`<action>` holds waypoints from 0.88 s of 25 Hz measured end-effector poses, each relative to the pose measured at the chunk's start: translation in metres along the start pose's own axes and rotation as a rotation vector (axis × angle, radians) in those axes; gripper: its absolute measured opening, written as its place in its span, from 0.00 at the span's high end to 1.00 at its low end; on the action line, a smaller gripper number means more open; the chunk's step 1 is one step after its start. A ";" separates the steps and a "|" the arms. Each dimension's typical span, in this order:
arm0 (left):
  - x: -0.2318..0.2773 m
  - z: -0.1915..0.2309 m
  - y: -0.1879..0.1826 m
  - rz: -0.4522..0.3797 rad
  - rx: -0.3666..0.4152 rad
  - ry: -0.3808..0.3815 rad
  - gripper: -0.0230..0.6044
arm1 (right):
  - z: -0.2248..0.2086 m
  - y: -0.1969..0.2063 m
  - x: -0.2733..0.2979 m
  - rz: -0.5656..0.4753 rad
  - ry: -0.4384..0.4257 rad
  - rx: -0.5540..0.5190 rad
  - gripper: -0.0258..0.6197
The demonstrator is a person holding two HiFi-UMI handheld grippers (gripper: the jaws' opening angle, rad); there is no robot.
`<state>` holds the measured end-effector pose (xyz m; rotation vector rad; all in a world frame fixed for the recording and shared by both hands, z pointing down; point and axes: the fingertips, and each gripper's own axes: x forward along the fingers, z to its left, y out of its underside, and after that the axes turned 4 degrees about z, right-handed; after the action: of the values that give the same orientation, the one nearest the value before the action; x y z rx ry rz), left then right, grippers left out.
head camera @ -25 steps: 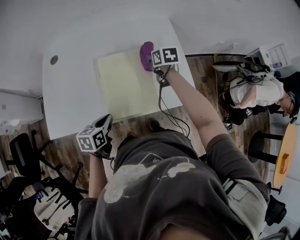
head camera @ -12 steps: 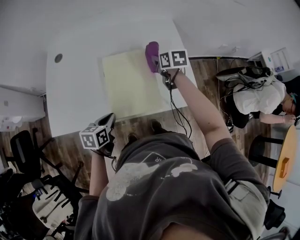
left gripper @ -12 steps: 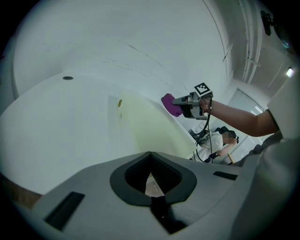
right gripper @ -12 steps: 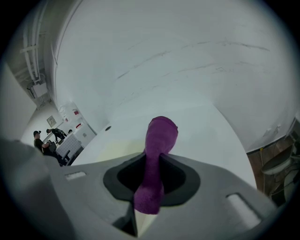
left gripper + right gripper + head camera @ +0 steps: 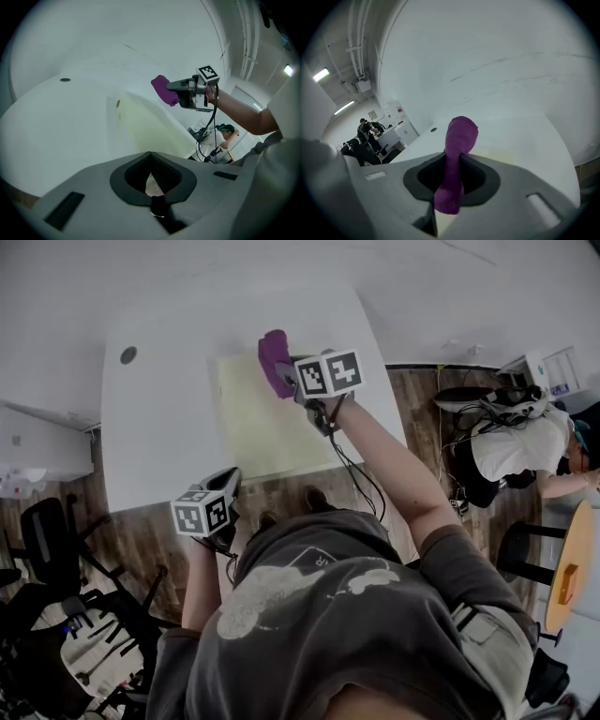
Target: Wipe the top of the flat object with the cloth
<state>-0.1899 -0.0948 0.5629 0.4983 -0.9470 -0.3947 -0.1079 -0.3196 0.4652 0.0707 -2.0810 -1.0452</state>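
Note:
A pale yellow flat sheet (image 5: pixel 272 423) lies on the white table (image 5: pixel 159 427); it also shows as the sheet (image 5: pixel 150 129) in the left gripper view. My right gripper (image 5: pixel 292 379) is shut on a purple cloth (image 5: pixel 274 362) over the middle of the sheet's far edge. Whether the cloth touches the sheet I cannot tell. In the right gripper view the cloth (image 5: pixel 457 154) stands up between the jaws of that gripper (image 5: pixel 450 187). The left gripper view also catches the cloth (image 5: pixel 164 90). My left gripper (image 5: pixel 228 486) hangs at the table's near edge, shut and empty, as does the same gripper (image 5: pixel 152 187).
A round grommet hole (image 5: pixel 127 354) sits in the table's far left part. A cable (image 5: pixel 352 474) trails from the right gripper. Dark office chairs (image 5: pixel 47 540) stand at the left on the wooden floor. A seated person (image 5: pixel 506 446) and a yellow round table (image 5: pixel 572 568) are at the right.
My right gripper has carried the purple cloth leftwards from the sheet's far right corner to the middle of its far edge. The left gripper has stayed by the near table edge.

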 end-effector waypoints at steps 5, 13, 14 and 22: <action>0.000 -0.001 -0.001 -0.003 -0.003 0.005 0.96 | 0.051 0.006 0.026 0.040 -0.090 -0.041 0.84; 0.001 -0.001 -0.001 0.009 -0.002 0.031 0.96 | 0.086 0.037 0.076 0.134 -0.112 -0.044 0.84; 0.001 -0.001 -0.001 0.011 -0.002 0.033 0.96 | 0.088 0.039 0.080 0.143 -0.112 -0.044 0.84; 0.000 0.000 -0.001 0.028 0.006 0.047 0.96 | 0.080 0.052 0.098 0.188 -0.051 -0.070 0.84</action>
<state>-0.1895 -0.0958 0.5623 0.4979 -0.9088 -0.3534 -0.2144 -0.2690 0.5351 -0.1851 -2.0497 -1.0130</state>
